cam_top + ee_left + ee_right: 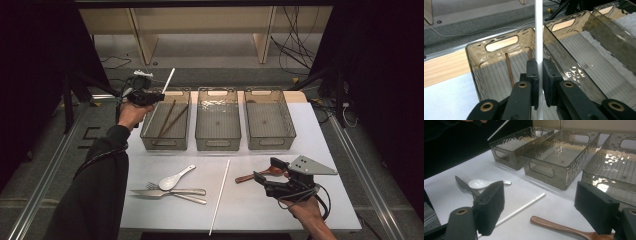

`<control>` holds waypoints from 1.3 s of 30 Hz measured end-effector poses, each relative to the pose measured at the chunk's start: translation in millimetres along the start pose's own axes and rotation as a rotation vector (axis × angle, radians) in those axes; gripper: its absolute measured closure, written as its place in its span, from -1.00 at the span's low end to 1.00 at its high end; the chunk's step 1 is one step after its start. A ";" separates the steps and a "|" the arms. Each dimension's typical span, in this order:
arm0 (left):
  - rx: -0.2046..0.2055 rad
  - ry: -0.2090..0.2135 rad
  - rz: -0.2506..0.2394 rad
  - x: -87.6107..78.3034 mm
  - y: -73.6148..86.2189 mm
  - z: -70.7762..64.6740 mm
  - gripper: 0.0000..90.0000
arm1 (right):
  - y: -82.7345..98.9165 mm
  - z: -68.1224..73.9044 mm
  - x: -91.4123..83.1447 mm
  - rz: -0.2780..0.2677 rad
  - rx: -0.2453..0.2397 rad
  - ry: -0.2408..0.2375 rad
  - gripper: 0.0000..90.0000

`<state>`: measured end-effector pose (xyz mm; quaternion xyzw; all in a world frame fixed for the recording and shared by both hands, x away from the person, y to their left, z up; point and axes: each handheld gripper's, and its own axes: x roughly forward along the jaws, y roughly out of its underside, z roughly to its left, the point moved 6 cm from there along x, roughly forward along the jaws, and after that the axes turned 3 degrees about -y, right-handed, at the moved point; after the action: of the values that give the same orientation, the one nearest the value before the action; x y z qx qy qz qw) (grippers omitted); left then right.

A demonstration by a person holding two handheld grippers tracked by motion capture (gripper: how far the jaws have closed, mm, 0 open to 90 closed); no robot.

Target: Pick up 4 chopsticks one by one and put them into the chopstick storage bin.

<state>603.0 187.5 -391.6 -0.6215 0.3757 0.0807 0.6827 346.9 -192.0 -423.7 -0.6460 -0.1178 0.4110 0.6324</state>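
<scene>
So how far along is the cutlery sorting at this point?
Early. Done: two brown chopsticks lie in the left bin. In hand: the left gripper is shut on a white chopstick above that bin. Left: the other white chopstick, white spoon, fork, knife and wooden spoon, near the open right gripper.

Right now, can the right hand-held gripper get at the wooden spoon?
Probably yes: the right hand-held gripper stands open with the wooden spoon lying just ahead on bare table, nothing between them.
</scene>
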 end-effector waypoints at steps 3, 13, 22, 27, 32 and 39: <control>-0.003 -0.012 -0.003 4.7 1.7 1.8 0.86 | -0.1 0.8 -0.1 0.000 -0.003 0.000 -0.45; 0.008 -0.021 0.000 18.9 9.7 3.5 0.86 | -0.3 0.3 -0.5 -0.002 -0.001 -0.001 -0.45; -0.003 -0.022 0.012 26.6 19.3 2.6 0.85 | -0.1 0.6 -0.6 0.000 -0.001 -0.001 -0.45; -0.015 -0.030 0.019 30.7 24.6 3.4 0.84 | 0.1 0.6 0.0 0.002 -0.001 -0.001 -0.45; -0.020 -0.038 0.050 34.2 27.0 1.4 0.81 | 0.2 0.6 0.0 0.002 0.000 -0.001 -0.45; -0.043 -0.007 0.083 27.5 26.1 -12.2 0.54 | 0.1 0.4 0.0 0.000 0.002 -0.002 -0.45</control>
<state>602.3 172.2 -428.3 -0.6196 0.3967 0.1191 0.6667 346.6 -191.7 -423.7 -0.6452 -0.1179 0.4116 0.6328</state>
